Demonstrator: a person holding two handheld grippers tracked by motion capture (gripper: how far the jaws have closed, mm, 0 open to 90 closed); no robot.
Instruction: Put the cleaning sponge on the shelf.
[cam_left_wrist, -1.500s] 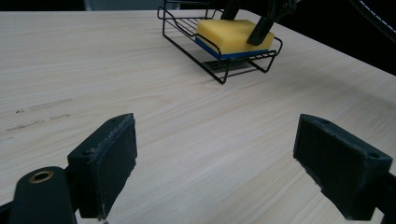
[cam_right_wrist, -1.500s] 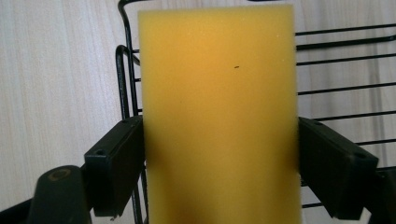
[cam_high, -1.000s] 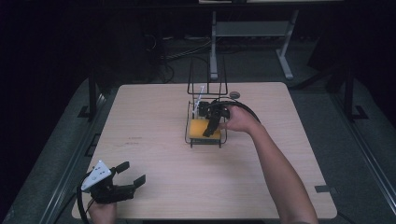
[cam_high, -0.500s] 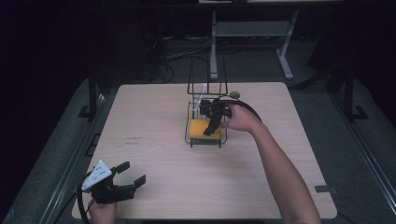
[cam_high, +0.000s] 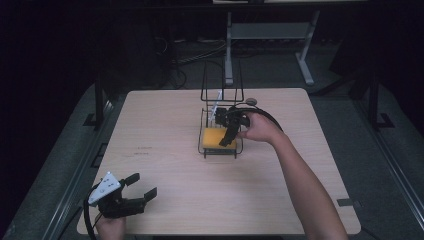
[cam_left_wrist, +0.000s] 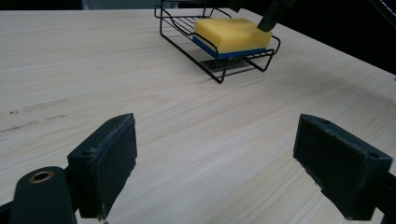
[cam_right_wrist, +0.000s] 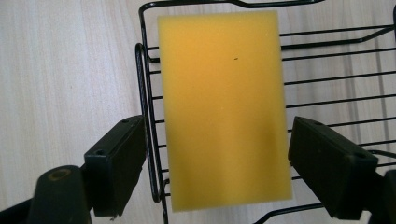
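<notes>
Hovering my right gripper over the sponge lying in the wire rack, jaws spread astride it, I judged closing as next. My left gripper rested open near the table edge.

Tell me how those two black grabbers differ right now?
The right gripper hangs over the yellow sponge in the wire rack, jaws straddling it. The left gripper waits at the table's near corner, jaws around nothing. Both stand open.
</notes>
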